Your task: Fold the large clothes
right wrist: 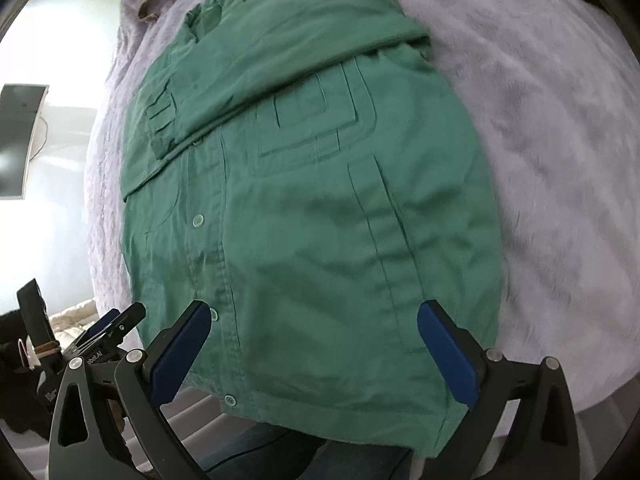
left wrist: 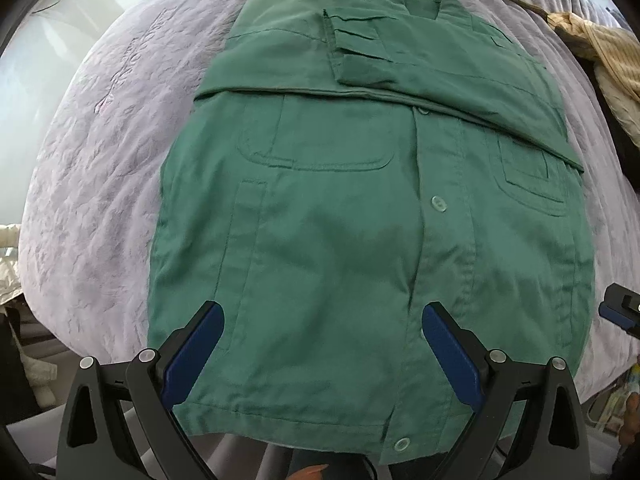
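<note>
Left wrist view: your left gripper [left wrist: 322, 344] hangs with jaws spread wide and empty over the near hem of the green button-front cotton work jacket [left wrist: 360, 208], which lies face up on the bed's pale lilac quilted cover [left wrist: 92, 168], both sleeves already folded across the chest. The hem overhangs the bed edge; if you pinch only the top layer there, the back panel may stay behind and the fold skew. Right wrist view: your right gripper [right wrist: 314, 344] is likewise released, nothing between its pads, above the hem's other side. The two grippers flank the button placket [right wrist: 208, 264]; lift them unevenly, and the folded sleeve [right wrist: 240, 72] could slide off the chest and undo the earlier folds.
</note>
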The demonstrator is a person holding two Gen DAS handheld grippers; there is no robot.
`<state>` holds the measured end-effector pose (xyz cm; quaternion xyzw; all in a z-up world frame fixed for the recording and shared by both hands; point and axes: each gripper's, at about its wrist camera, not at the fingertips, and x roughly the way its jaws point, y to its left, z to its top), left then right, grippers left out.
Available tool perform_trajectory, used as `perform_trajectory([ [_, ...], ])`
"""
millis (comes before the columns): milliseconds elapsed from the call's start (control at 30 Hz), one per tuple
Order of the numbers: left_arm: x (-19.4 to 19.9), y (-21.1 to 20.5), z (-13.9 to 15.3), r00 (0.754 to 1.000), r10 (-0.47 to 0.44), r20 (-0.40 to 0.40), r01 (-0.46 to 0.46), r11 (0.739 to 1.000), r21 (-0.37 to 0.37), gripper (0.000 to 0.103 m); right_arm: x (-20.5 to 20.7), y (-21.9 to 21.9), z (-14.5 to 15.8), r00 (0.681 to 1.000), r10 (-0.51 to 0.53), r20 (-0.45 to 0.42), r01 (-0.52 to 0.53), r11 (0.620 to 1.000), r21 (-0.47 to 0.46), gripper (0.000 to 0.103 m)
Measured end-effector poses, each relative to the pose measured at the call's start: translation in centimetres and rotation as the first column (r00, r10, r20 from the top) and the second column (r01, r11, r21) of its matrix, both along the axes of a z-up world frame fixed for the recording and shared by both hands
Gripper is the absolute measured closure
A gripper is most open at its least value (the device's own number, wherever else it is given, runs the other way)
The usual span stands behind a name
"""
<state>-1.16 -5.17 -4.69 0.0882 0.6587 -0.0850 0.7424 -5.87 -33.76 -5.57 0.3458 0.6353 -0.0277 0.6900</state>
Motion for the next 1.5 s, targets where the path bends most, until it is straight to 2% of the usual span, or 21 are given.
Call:
perform_trajectory([
  [133,-0.5,1.6,-0.2,1.000,0.004,0.000,-0.004,1.000,-0.006,0.004,-1.4,1.3,-0.5,1.000,-0.026,-0.018,0.026,1.000,0.003,0.000],
  [300,-1.5,3.4,-0.8,0.999,-0.019,-0.036,0.018,0.999,-0.036,0.004,-3.0,2.8,-0.5,0.999,-0.053,-0.012,0.052,0.998,-0.021,0.000],
  [533,-2.8,5.2,-1.0,0.999,-0.044,-0.025,0.043,0.999,-0.031,0.004,-5.4,4.2,0.6,0.993,-0.099,0.062,0.103,0.992,-0.071,0.000],
  [700,-3.5,6.5,-1.1,0.998,-0.049,-0.029,0.048,0.998,-0.029,0.004,-6.7,4.9,0.1,0.990,-0.137,0.024,0.138,0.990,-0.040,0.000],
  [900,-3.7,8.3,-0.9,0.999,-0.044,-0.016,0.043,0.997,-0.059,0.004,-9.1,4.1,0.1,0.975,-0.222,0.028,0.223,0.974,-0.043,0.000],
  [1133,-2.5,12.4,-1.4,1.000,-0.015,0.001,0.015,0.995,-0.103,0.004,-12.2,-0.3,0.1,0.933,-0.354,0.063,0.357,0.933,-0.040,0.000],
  [1233,-1.7,14.6,-2.8,0.999,0.014,-0.043,-0.020,0.990,-0.139,0.004,-13.7,-2.7,-0.3,0.905,-0.417,0.082,0.423,0.903,-0.072,0.000],
  [1300,-1.5,15.7,-3.9,0.995,0.042,-0.094,-0.058,0.984,-0.171,0.004,-14.5,-3.9,-1.1,0.890,-0.449,0.076,0.453,0.890,-0.056,0.000],
  [1400,-1.4,16.4,-5.6,0.984,0.045,-0.171,-0.084,0.971,-0.224,0.004,-15.4,-4.4,-3.4,0.878,-0.477,0.045,0.476,0.879,0.027,0.000],
  [1500,-1.8,16.2,-6.5,0.976,0.023,-0.214,-0.080,0.962,-0.262,0.004,-15.8,-3.7,-5.9,0.882,-0.471,-0.011,0.469,0.877,0.107,0.000],
])
